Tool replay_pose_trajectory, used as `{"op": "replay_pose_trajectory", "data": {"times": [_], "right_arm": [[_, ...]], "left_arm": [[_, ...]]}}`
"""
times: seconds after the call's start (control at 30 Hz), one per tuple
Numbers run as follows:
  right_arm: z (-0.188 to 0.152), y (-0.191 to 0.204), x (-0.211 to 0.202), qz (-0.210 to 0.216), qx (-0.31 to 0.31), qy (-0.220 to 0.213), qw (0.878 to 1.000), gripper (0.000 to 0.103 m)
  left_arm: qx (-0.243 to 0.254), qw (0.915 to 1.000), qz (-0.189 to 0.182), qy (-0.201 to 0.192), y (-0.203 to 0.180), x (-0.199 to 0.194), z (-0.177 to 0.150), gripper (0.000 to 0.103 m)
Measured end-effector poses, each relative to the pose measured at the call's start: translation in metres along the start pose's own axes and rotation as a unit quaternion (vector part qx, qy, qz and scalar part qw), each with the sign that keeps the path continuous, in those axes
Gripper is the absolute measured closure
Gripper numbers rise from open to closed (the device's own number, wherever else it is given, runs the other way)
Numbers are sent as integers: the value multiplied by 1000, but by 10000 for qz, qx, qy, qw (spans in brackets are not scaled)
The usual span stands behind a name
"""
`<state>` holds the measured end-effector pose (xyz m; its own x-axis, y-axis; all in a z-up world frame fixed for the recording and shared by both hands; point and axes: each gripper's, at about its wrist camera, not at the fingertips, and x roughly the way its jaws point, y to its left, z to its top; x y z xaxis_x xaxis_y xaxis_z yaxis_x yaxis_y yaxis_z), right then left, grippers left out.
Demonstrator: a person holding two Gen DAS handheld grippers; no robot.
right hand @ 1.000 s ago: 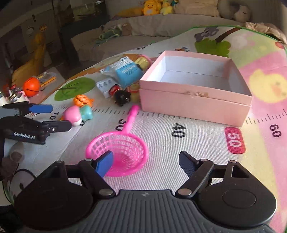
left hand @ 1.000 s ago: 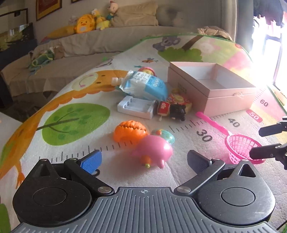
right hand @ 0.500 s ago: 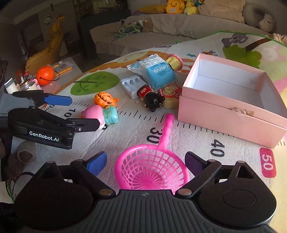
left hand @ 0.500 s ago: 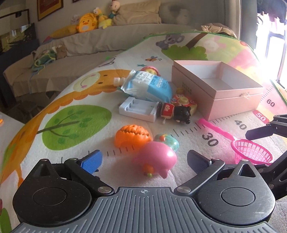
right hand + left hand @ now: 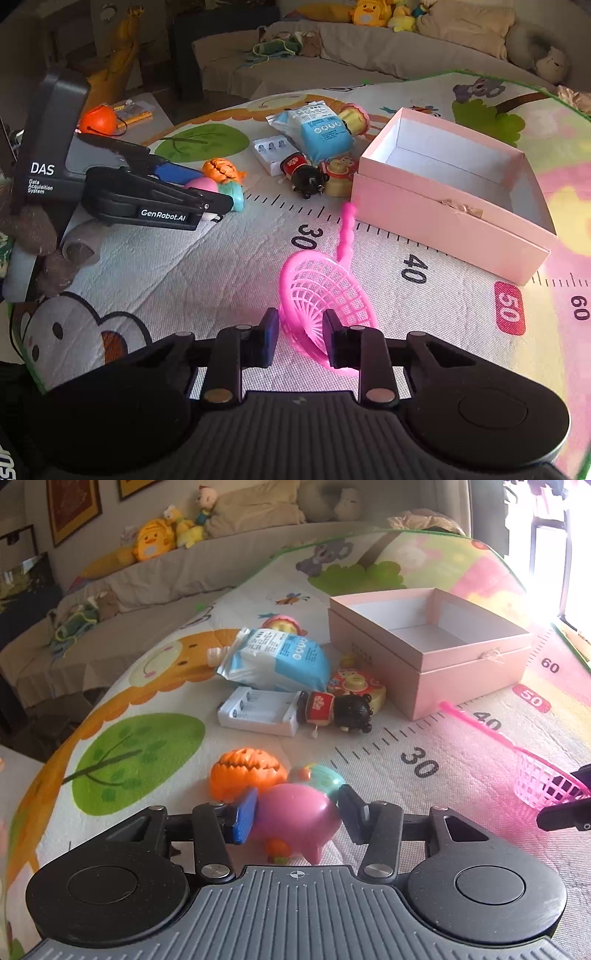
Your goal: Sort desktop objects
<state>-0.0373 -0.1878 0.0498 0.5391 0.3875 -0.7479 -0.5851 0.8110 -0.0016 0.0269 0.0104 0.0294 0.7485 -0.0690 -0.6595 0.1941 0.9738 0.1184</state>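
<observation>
On the play mat, a pink pig toy (image 5: 291, 812) sits between the fingers of my left gripper (image 5: 297, 818). Its jaws are closing, and both pads press on the pig's sides. In the right wrist view the pig (image 5: 201, 183) shows in that same grip. My right gripper (image 5: 301, 339) has its jaws closing on the rim of a pink net scoop (image 5: 325, 288). The scoop is tipped up on edge, with its handle pointing at the open, empty pink box (image 5: 443, 218). The left wrist view shows that box (image 5: 461, 672) at the back right and the scoop (image 5: 543, 782) at the right edge.
Just past the pig lie an orange pumpkin toy (image 5: 243, 771) and a teal ball (image 5: 321, 779). Farther back are a white battery charger (image 5: 258, 710), a black-haired doll (image 5: 340, 709), a blue pouch (image 5: 280, 657) and a yellow toy (image 5: 354, 686). A sofa with plush toys stands behind the mat.
Both grippers stood wide open before and have closed. The left moved forward around the pig. The right came over the scoop's basket, which now stands tilted on edge.
</observation>
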Motion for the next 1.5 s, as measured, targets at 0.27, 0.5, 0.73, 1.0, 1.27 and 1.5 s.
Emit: {"op": "replay_pose_trajectory", "data": {"times": [0.27,0.5,0.73,1.0,1.27,1.5], "right_arm": [[8,-7,-70,-265,123,-737,9969,97],[42,-3,-149,-1514,-842,-1893,9665,97],[89,-40,-105,-1995,-1270,-2260,9450,97],[95,-111,-16,-1401,-198,-1577,9773,74],[55,-126,-5,-1206,599,-1255,9829,55],[85,-130,16,-1333,928,-979,9818,45]], "left_arm": [[193,9972,-472,-547,-14,-67,10,52],[550,9826,-493,-1702,-46,-115,71,52],[-255,9809,-1245,-1473,-53,-25,160,45],[-904,9885,-628,-1041,10,32,142,8],[-500,9974,14,-514,42,23,45,6],[-694,9962,-74,-527,52,3,16,3]]}}
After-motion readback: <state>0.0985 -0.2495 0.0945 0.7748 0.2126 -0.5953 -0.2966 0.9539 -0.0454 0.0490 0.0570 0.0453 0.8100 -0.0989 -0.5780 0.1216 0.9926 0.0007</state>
